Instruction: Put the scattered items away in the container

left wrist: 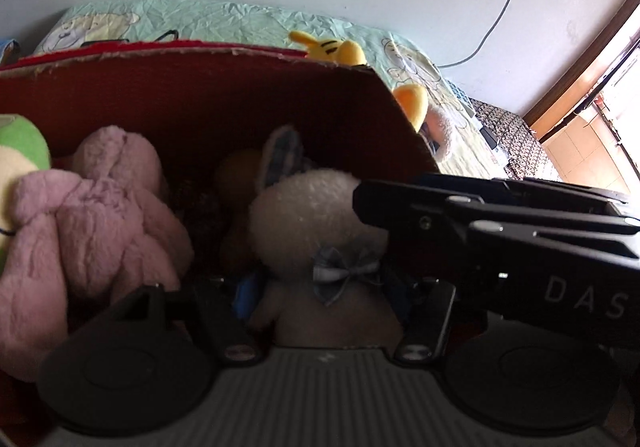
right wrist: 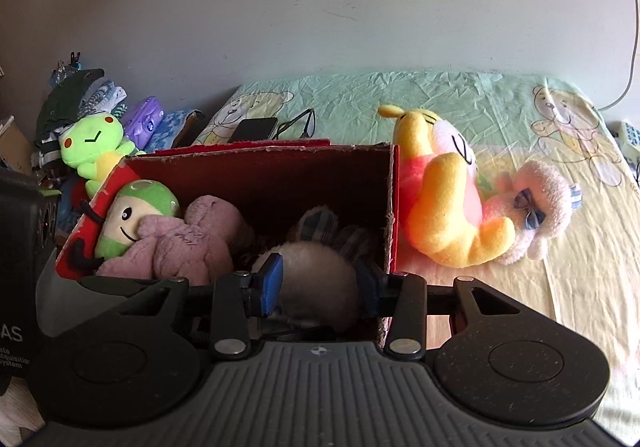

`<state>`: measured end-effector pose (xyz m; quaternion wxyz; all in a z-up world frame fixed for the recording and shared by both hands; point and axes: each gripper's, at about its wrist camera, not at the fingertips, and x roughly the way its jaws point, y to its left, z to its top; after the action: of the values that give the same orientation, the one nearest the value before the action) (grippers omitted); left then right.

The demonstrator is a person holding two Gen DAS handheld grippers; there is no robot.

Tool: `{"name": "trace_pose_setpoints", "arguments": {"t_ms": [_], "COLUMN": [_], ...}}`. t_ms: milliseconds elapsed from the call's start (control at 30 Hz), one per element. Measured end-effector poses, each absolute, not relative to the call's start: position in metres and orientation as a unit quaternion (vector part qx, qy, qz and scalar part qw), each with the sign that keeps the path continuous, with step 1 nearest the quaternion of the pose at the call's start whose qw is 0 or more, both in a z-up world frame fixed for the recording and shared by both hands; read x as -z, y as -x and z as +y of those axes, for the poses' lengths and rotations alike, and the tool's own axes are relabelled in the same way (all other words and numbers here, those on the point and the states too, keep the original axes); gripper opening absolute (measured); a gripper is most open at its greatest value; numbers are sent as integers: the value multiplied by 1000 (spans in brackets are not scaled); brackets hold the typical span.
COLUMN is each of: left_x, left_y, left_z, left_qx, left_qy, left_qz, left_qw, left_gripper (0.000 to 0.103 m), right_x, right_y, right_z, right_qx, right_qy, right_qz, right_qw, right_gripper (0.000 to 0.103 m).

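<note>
Both claws over box (right wrist: 264, 175) | bunny (right wrist: 316, 279) between right claw (right wrist: 320, 287) pads

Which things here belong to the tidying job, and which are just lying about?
Part of the job: red box; cream bunny between the right gripper fingers; yellow plush and pink plush on the bed.

Lying about: phone; clothes pile; wall cable.

Dim box interior (left wrist: 224, 107), window glare (left wrist: 616, 59) rt, fisheye edges.
</note>
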<state>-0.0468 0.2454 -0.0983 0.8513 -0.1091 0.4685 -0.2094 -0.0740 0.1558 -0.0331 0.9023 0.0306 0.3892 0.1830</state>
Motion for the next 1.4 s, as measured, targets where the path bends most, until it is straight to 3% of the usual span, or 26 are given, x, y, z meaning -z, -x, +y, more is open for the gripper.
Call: {"name": "trace_pose_setpoints", "arguments": {"t_ms": [133,233,500,700,1400], "left_x": [100,101,98,75,51], "left_y": [47,48,53,65,74], "left_z": [234,222,228,242,251], "left_qx": [215,219,208,181,99], "left_qy": [96,88,95,98,48], "left_qz": [479,479,488,473,454], "left_qw": [845,845,843,857,884], "left_gripper": [63,72,72,86,83], "right_x": [33,31,27,27,32], "right_y": [74,76,80,82,86], "right_z": [147,139,129,121,118], "right_qx": [-183,-183,-184,-189,-192], "right_qy": [-61,-92,-115,-134,-149], "right_qz": [391,387,379,377,386], "right_qw": [900,899,899,897,890], "right_gripper": [44,44,39,39,34]}}
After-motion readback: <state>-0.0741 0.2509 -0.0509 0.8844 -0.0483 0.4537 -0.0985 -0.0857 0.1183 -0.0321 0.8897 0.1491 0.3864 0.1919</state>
